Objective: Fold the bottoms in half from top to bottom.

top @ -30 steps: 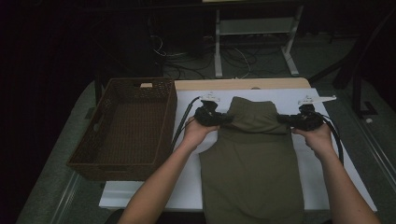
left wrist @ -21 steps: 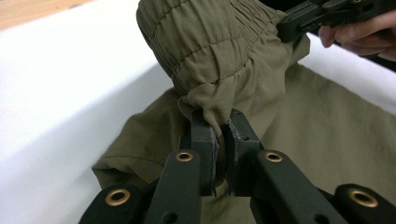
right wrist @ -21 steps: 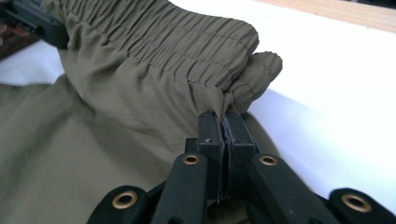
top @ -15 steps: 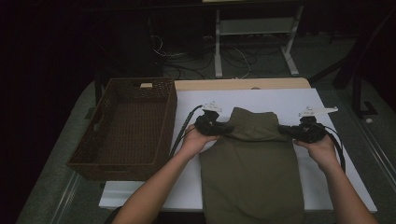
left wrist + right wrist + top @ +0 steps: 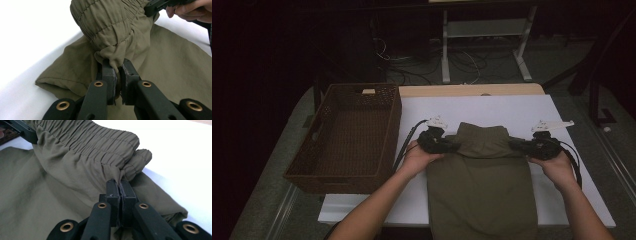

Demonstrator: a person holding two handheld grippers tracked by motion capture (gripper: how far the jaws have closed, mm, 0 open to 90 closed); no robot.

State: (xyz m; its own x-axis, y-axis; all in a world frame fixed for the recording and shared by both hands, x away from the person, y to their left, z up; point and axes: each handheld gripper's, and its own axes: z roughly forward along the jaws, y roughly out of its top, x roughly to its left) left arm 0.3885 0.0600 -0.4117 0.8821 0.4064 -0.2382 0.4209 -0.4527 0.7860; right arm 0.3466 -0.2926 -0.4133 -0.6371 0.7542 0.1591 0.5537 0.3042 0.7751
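Olive-green trousers [image 5: 482, 185], gathered elastic waistband [image 5: 95, 142], folded over

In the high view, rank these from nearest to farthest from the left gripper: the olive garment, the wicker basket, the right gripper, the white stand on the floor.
1. Olive garment: its gathered waistband is pinched in the left gripper.
2. Wicker basket: just to its left on the table.
3. Right gripper: across the garment, clamping the waistband's other end.
4. White stand: beyond the table's far edge.
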